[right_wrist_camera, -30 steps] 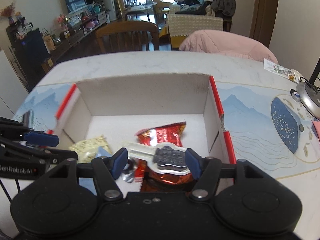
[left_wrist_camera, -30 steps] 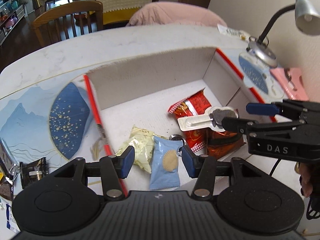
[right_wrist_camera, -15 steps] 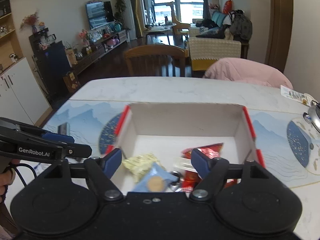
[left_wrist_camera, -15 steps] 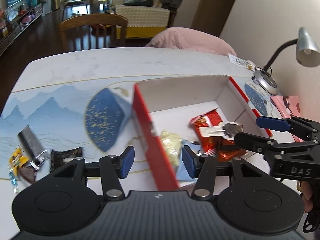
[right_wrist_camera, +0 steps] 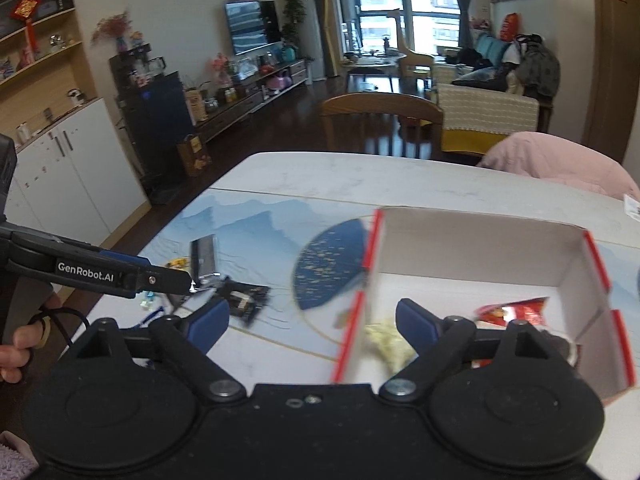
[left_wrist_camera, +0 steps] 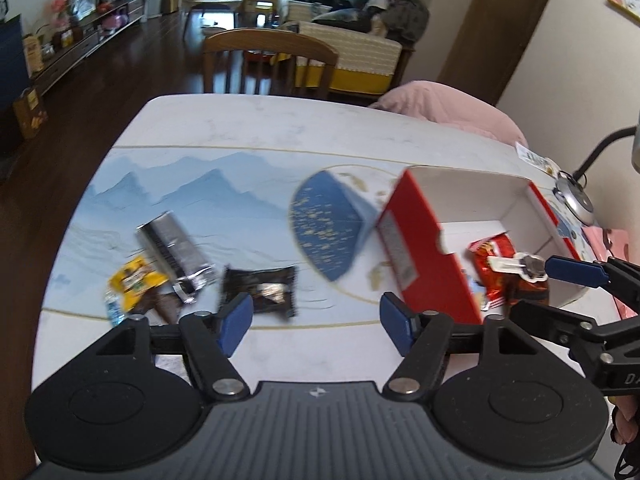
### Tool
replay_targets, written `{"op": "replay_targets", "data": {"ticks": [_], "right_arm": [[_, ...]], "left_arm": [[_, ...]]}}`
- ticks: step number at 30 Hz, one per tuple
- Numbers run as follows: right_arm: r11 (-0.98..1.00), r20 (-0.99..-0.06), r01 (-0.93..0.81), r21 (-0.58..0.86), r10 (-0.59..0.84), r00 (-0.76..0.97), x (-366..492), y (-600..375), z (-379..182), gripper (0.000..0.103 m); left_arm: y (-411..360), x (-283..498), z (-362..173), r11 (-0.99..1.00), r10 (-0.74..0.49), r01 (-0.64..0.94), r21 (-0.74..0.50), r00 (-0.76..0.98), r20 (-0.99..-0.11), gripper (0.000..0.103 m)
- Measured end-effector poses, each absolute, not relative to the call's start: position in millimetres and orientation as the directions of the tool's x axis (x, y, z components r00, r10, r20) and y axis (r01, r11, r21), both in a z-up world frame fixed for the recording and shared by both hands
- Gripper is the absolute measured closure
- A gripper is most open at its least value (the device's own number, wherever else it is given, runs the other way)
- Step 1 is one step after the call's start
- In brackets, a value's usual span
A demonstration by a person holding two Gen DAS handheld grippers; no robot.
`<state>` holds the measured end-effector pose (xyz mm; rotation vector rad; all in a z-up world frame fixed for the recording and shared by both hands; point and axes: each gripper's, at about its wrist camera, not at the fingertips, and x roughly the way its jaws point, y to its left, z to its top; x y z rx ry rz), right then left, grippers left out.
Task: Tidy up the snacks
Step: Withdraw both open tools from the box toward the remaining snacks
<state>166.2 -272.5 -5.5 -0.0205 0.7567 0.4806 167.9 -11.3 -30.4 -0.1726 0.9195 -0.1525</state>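
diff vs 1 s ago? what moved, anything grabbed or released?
Both grippers pulled back out of the box. The left gripper swung left toward the loose snacks, now near the dark packet. The right gripper backed off too. Both jaws are opening, empty; nothing grabbed. The red packet and other snacks in the box stayed put.

Lived-in family home, open dining and living area. White marble-look dining table in front, partly covered by a blue mountain-print mat, with a wooden dining chair pushed in at the far side. Beyond, dark wood floor, a wall television above a long low cabinet crowded with ornaments and flowers, a sofa under a cream throw, tall windows facing apartment blocks. White cupboards and open shelves at left, with a red hanging knot ornament.
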Motion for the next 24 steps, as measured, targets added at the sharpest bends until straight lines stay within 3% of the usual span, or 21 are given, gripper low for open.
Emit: {"op": "replay_targets", "data": {"ticks": [13, 24], "right_arm": [[0.820, -0.724, -0.550, 0.160, 0.476, 0.500, 155.1, -174.6, -42.4, 0.010], [0.726, -0.794, -0.679, 0.111, 0.476, 0.379, 154.1, -91.6, -91.1, 0.010]], "left_arm": [[92.9, 154.0, -58.0, 0.973, -0.107, -0.105, -0.204, 0.578, -0.809, 0.027], [146.5, 146.0, -87.2, 0.975, -0.067, -0.143, -0.169, 0.536, -0.841, 0.027]]}}
